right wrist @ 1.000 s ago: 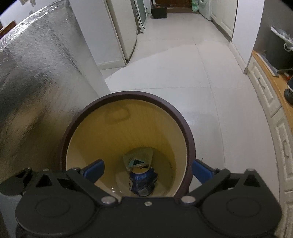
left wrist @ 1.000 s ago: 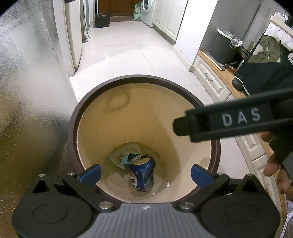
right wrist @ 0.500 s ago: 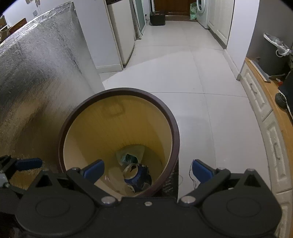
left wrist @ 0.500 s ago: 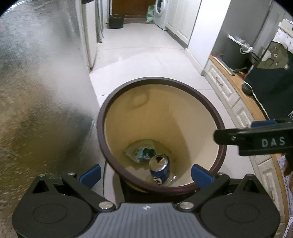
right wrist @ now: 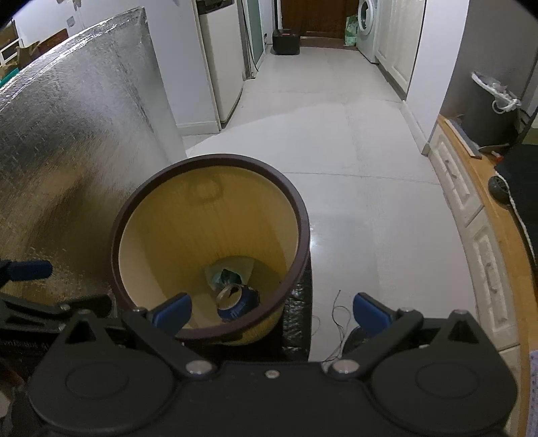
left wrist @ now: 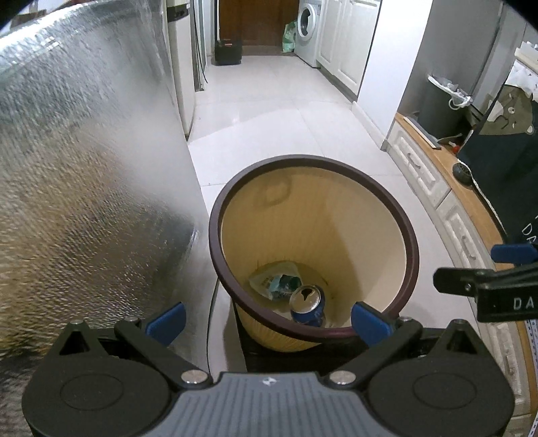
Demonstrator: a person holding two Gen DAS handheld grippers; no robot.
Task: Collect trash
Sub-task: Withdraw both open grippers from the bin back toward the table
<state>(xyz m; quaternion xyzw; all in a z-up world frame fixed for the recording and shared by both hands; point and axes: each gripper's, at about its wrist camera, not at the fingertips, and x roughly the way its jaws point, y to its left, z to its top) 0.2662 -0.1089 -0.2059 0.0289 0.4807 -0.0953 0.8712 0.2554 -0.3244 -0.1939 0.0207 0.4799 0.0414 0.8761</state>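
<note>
1. Your left gripper (left wrist: 267, 317): jaws spread wide, blue fingertips (left wrist: 167, 318) apart, nothing between them. It hangs above the near rim of the bin.
2. Your right gripper (right wrist: 271, 311): likewise spread wide and holding nothing, with its left pad over the bin's mouth and its right pad over bare floor.
3. Waste bin (left wrist: 408, 235): round, cream inside, dark brown rim, standing on the white tile floor (left wrist: 275, 114) just beside a silver foil-faced panel (left wrist: 84, 161).
4. Blue drink can (left wrist: 307, 304): at the bottom of the bin, opened top facing up, leaning a little.
5. Crumpled wrapper (left wrist: 274, 280): pale with a green patch, lying at the bottom, touching the can; what kind of packet it is cannot be made out in the dim light.
6. Wooden-topped cabinet (left wrist: 433, 181): white drawers, along the right wall, well apart from the bin.
7. Washing machine (left wrist: 307, 32): at the far end of the corridor.
</note>
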